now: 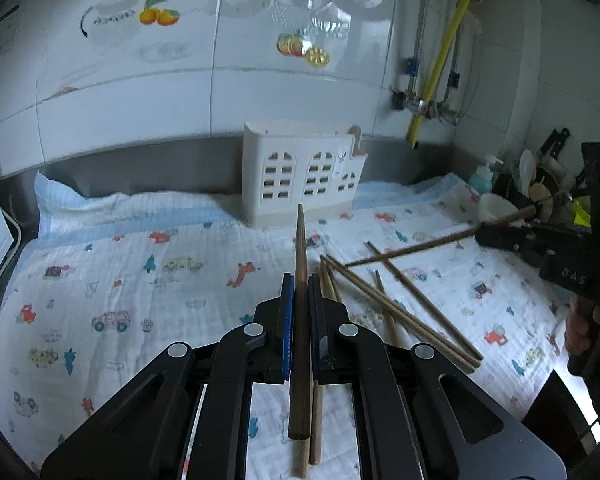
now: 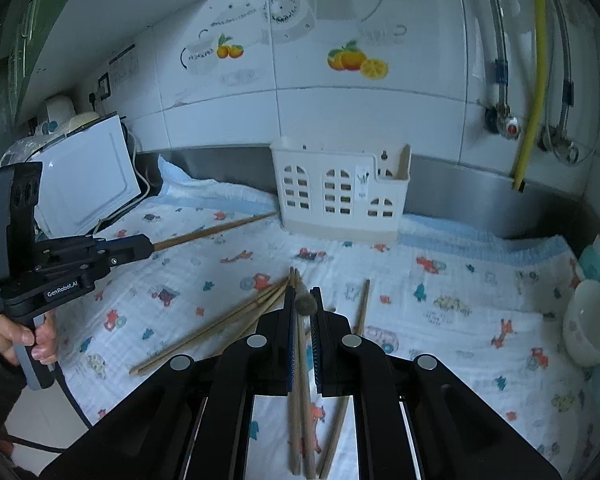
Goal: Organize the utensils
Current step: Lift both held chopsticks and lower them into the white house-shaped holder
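My left gripper point(image 1: 300, 286) is shut on a dark wooden chopstick point(image 1: 301, 248) that points toward the white house-shaped utensil holder point(image 1: 300, 172) at the back wall. The left gripper also shows in the right wrist view point(image 2: 150, 250), its chopstick point(image 2: 216, 230) reaching toward the holder point(image 2: 340, 192). My right gripper point(image 2: 303, 300) is shut on a chopstick point(image 2: 302, 304) held above the cloth. It shows at the right of the left wrist view point(image 1: 480, 236) holding its chopstick point(image 1: 412, 248). Several loose chopsticks point(image 1: 400, 308) lie on the cloth.
A white cloth with cartoon cars point(image 1: 140, 280) covers the counter. A white bowl point(image 2: 588, 324) and a teal soap bottle point(image 2: 598, 256) stand at the right. A white appliance point(image 2: 88, 180) stands at the left. Pipes and a yellow hose point(image 2: 534, 80) run down the tiled wall.
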A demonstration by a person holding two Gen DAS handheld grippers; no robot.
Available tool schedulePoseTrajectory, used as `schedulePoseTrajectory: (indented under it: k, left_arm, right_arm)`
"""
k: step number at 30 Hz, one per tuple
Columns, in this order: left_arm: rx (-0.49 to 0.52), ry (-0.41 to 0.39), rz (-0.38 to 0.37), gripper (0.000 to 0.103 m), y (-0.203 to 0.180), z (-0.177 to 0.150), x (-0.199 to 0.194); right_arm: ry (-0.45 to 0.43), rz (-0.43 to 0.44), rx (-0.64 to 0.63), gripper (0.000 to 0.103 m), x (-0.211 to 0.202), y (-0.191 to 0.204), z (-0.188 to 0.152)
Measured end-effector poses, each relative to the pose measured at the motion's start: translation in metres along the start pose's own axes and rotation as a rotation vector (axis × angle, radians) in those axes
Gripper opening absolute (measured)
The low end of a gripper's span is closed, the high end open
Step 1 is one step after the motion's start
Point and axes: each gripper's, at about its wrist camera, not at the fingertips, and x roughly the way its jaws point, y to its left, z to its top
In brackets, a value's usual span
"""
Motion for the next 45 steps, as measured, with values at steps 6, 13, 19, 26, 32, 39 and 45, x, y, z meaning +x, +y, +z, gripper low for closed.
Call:
schedulePoseTrajectory:
  k: [6, 13, 19, 26, 32, 39, 45]
  left_arm:
    - [0.002, 0.039, -0.006, 0.005, 0.007, 0.008, 0.005]
    - [0.043, 0.033, -0.015, 0.005, 0.002, 0.03, 0.002]
    - [0.084, -0.026, -0.013, 0.005, -0.003, 0.073, -0.004]
    - [0.117, -0.016, -0.014, 0.005, -0.002, 0.124, 0.002]
    - [0.174, 0.127, 0.015, 0.005, 0.0, 0.153, 0.028]
    - [0.21, 0.289, 0.01, 0.005, 0.009, 0.183, 0.057]
    - [0.275, 0.384, 0.043, 0.005, 0.011, 0.198, 0.077]
  right_arm:
    - [-0.008, -0.006, -0.016, 0.007, -0.001, 0.004, 0.005]
    - [-0.035, -0.005, -0.041, 0.007, -0.003, 0.004, 0.026]
    - [-0.054, -0.015, -0.072, 0.007, -0.003, 0.0, 0.055]
    - [-0.135, -0.058, -0.107, 0.007, -0.013, -0.014, 0.106]
    - [-0.233, -0.098, -0.126, 0.007, -0.015, -0.024, 0.155]
    - [-0.339, -0.147, -0.126, 0.007, -0.007, -0.032, 0.198]
    - [-0.376, -0.165, -0.112, 0.007, 0.014, -0.047, 0.225]
